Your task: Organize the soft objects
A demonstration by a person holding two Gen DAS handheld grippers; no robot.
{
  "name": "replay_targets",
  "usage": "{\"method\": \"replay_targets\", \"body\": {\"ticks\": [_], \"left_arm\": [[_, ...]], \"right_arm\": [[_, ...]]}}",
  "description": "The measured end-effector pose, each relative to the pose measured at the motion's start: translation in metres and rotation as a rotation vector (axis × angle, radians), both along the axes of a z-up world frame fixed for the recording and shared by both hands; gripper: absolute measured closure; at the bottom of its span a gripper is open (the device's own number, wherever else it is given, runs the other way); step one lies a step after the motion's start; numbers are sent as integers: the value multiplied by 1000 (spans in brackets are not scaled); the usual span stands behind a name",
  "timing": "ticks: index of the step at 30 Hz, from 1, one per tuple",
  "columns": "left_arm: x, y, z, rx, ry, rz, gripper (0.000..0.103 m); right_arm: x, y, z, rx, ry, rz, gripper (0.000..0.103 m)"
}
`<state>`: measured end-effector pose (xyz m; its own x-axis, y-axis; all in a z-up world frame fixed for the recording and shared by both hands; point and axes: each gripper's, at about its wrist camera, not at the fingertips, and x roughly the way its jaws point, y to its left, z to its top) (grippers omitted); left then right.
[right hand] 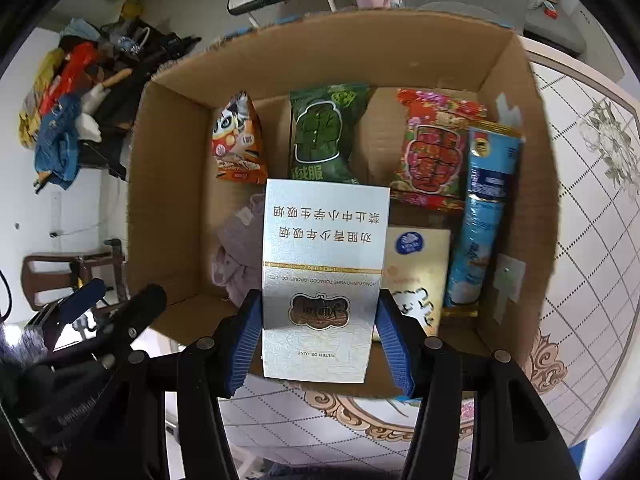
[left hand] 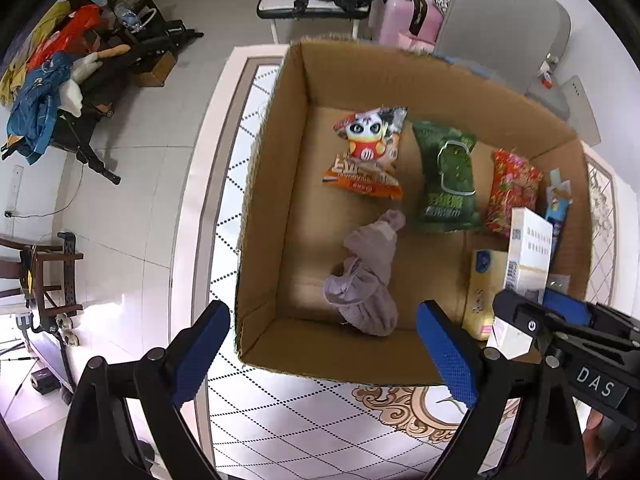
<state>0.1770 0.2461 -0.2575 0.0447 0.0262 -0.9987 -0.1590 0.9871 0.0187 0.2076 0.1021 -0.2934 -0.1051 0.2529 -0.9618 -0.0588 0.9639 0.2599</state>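
Fingers (right hand: 390, 340) (R) clamp box (right hand: 324, 276) — carton.

- A lived-in home room: white tiled floor (left hand: 132, 168), with a pink suitcase (left hand: 404, 16) at the far wall.
- Far left, heaped clothes and bags (left hand: 48, 80).
- Near left, a dark wooden chair (left hand: 44, 276).
- A patterned surface (left hand: 304, 420) carries a cardboard box (left hand: 276, 184).

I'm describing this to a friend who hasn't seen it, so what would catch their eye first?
The silvery white cigarette carton, gripped in the right claw over the near edge of the cardboard box. Then three bright snack bags in a row at the box's far end, the panda bag leftmost. The left claw hangs open, empty.
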Motion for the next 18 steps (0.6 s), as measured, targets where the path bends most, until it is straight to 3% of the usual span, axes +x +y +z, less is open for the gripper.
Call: {"method": "replay_targets", "body": {"ticks": [10,18], "left_arm": [[3,3,-13,-13,21,-8,8],[5,0,-7,-37,8,-14,8]], "right_arm": [[8,12,-23,-13,42,16,42],[8,-8,-20,-50,18,-6,19]]}}
